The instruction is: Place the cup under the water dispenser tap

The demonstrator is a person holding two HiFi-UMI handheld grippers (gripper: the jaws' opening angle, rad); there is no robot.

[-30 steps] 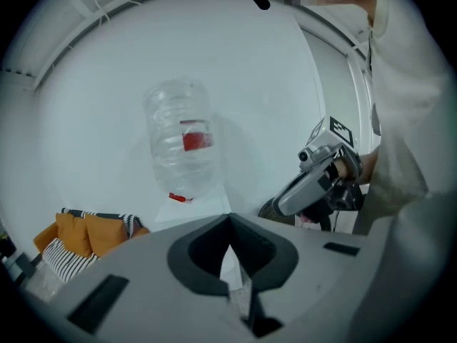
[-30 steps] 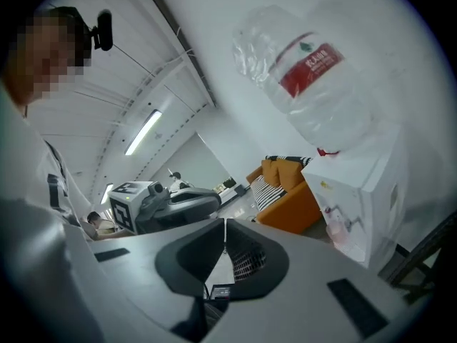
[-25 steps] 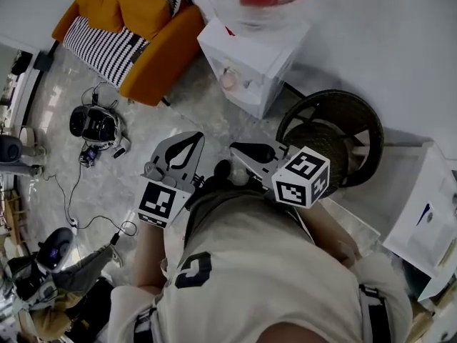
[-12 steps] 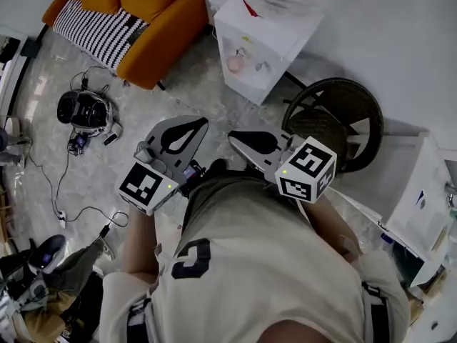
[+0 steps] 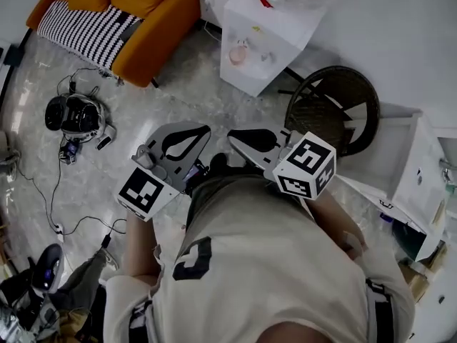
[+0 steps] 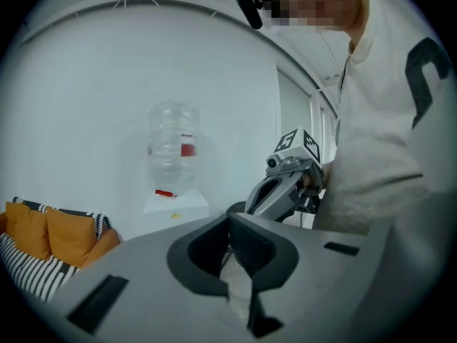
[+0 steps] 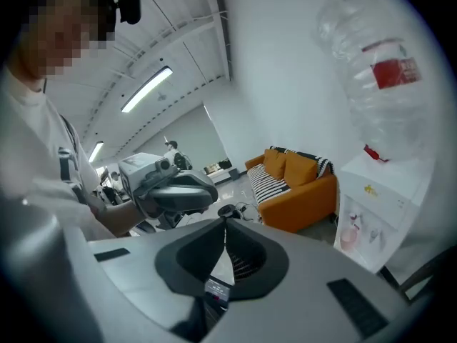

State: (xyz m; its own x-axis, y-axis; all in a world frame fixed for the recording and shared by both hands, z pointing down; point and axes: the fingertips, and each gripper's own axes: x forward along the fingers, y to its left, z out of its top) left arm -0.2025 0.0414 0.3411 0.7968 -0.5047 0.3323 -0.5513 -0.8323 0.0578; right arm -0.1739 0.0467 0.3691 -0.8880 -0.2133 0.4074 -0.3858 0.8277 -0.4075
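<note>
Head view puts the water dispenser (image 5: 265,21) at 12 o'clock from the two claws, with a small pink thing that I take to be the cup (image 5: 239,51) standing in its front recess. Whether it sits right under a tap is too small to tell. The left claw (image 5: 206,128) and right claw (image 5: 230,136) lie side by side, well apart from the dispenser, each with its jaws pressed together and nothing between them.

The main risk is reaching the cup with the jaws shut. They would push it instead of gripping it, and a light cup in a shallow recess would likely tip or slide. The dark wicker chair (image 5: 335,113) just beside the dispenser at 2 o'clock could catch the right arm. The cables (image 5: 68,191) on the floor at 9 o'clock could snag a foot.

The right gripper view shows the recess from the front, with the cup (image 7: 350,236) at 4 o'clock and the bottle (image 7: 378,70) above it. In the left gripper view the claw's own body hides that recess, leaving only the bottle (image 6: 175,148) and the dispenser's top visible. Only the head view shows the chair whole and the cables.
</note>
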